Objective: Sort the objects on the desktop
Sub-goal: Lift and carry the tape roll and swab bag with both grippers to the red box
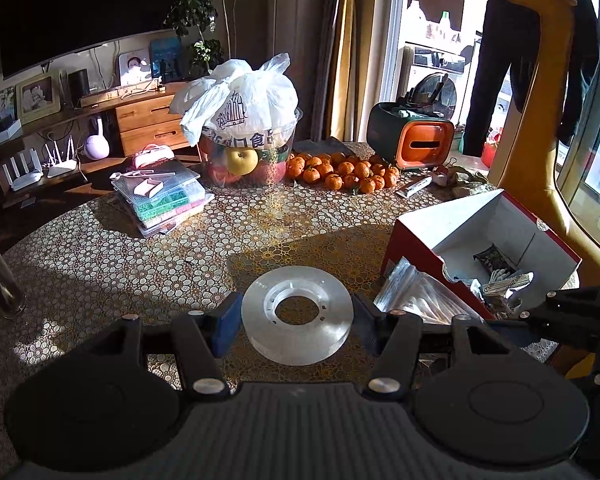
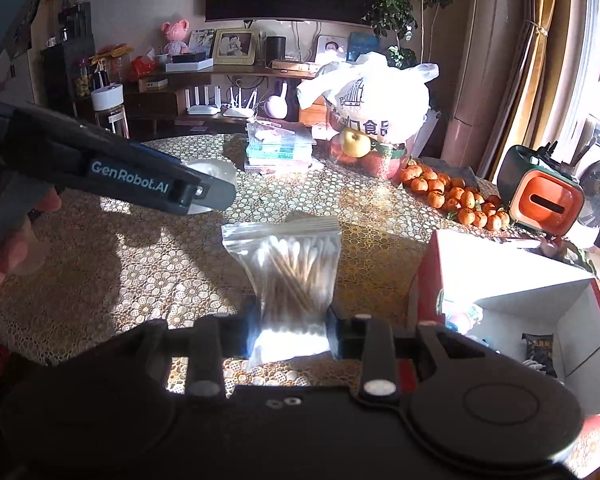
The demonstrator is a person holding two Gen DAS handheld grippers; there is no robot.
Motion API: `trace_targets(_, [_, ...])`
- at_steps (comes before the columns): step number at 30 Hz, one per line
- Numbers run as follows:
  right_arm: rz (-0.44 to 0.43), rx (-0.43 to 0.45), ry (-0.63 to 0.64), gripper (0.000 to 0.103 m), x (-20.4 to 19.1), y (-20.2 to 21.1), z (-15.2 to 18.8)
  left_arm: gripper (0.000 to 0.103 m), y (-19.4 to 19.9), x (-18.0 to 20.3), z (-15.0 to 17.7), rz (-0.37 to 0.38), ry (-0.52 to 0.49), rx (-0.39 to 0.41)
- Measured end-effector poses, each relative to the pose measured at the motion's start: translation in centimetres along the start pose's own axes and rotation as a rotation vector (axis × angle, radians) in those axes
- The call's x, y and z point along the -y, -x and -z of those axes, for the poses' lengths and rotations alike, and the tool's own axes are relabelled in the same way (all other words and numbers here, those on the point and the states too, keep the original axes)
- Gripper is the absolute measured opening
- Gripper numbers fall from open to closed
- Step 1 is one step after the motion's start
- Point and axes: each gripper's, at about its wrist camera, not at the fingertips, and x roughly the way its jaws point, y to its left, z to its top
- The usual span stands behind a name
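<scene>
Your left gripper point(image 1: 298, 322) pinches 1 clear tape roll point(image 1: 297, 314) across its rim, low centre of the left view, above the desk point(image 1: 140, 256). Your right gripper point(image 2: 292, 330) pinches 1 bag of cotton swabs point(image 2: 290, 268) at its lower end, mid-frame. Carry both over the 1 red-and-white box point(image 2: 500, 276) at lower right, and lower each inside the walls before you spread the jaws. About 20 tangerines point(image 1: 340, 174) sit at upper centre.
</scene>
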Motion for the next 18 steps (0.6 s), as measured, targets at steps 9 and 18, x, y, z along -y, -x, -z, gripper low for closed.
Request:
trace_targets(9, [0.068, 0.029, -0.014, 0.033, 3.4, 3.7, 1.0, 0.058, 1.6, 5.3, -0.2, 0.068, -0.068, 0.019])
trace_targets(18, [0.127, 0.014, -0.053, 0.033, 8.0, 4.8, 2.5, 0.058, -0.2, 10.7, -1.0, 0.142, -0.127, -0.004])
